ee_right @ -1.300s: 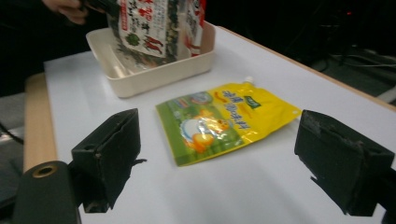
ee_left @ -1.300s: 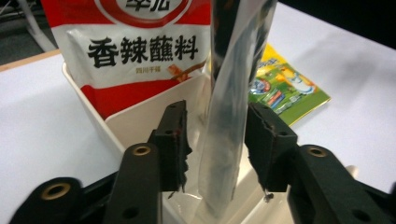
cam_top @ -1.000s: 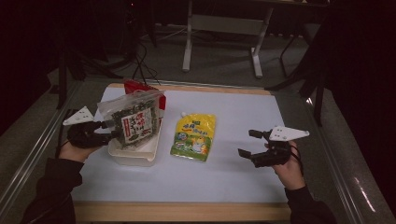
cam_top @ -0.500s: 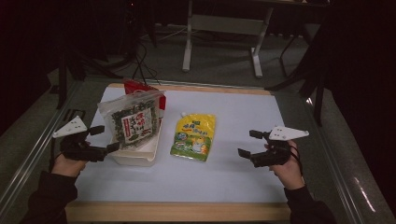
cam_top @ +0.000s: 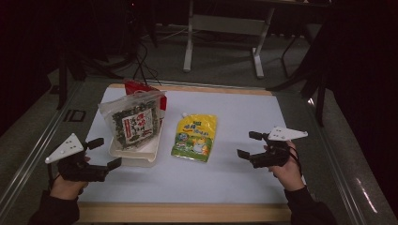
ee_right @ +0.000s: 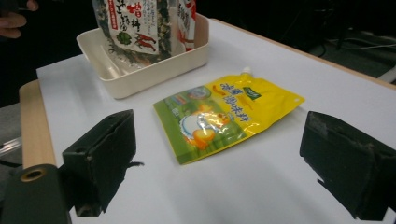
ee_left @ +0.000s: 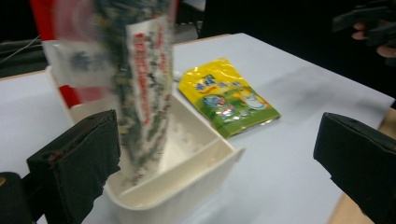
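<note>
A clear bag of dark seaweed (cam_top: 133,124) with a red-and-white label leans upright in a cream tray (cam_top: 141,159); a red packet (cam_top: 141,89) stands behind it. A yellow-green spouted pouch (cam_top: 195,138) lies flat to the tray's right. My left gripper (cam_top: 105,153) hovers open at the tray's near left corner. Its jaws have just been opening and nothing is pressed between them. In the left gripper view the bag (ee_left: 140,93) and the tray rim (ee_left: 187,186) lie just ahead. My right gripper (cam_top: 248,145) is open, apart from the pouch (ee_right: 224,116), which lies ahead of it.
A white mat (cam_top: 225,187) covers the table, with a wooden edge (cam_top: 187,213) at the front and metal rails (cam_top: 37,150) along both sides. Free mat lies between pouch and right gripper. A stand's legs (cam_top: 190,42) rise on the dark floor beyond.
My left gripper has let go of the seaweed bag and drawn back toward the near left corner. The bag stays leaning in the tray. The right hand has not moved.
</note>
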A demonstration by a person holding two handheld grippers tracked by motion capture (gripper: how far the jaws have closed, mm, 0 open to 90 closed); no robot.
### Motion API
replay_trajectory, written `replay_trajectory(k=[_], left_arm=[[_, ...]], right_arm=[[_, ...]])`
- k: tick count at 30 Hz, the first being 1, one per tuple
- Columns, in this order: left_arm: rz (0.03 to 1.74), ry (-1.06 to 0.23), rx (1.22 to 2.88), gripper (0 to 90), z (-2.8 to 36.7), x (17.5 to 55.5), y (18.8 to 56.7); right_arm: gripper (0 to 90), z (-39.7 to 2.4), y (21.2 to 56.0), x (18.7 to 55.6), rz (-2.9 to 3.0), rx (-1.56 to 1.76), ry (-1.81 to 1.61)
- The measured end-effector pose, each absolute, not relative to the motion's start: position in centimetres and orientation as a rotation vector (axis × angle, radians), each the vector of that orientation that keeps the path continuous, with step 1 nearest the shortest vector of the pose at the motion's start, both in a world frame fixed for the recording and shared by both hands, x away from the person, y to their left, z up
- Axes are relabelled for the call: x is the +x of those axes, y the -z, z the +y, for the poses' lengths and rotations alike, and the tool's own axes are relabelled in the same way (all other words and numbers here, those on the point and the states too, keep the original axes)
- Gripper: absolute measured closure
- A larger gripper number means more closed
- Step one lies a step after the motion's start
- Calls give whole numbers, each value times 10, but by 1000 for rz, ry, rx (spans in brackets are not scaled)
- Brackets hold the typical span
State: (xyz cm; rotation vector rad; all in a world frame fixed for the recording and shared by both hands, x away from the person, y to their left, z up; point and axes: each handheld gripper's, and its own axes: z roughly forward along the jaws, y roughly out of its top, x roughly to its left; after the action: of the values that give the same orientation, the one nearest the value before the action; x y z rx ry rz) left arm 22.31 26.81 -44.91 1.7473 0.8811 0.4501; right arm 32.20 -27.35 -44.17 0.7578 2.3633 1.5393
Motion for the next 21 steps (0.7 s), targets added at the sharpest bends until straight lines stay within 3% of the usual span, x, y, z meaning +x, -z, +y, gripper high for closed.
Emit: replay_trajectory(k=[13,21], left_arm=[[766,-356,1825,18,213,218,470],[739,-332,1826,17,187,219,486]], right_arm=[[137,-273,449,326,2330,712,-1510],[107,-263,452,323,2368,692,-1475]])
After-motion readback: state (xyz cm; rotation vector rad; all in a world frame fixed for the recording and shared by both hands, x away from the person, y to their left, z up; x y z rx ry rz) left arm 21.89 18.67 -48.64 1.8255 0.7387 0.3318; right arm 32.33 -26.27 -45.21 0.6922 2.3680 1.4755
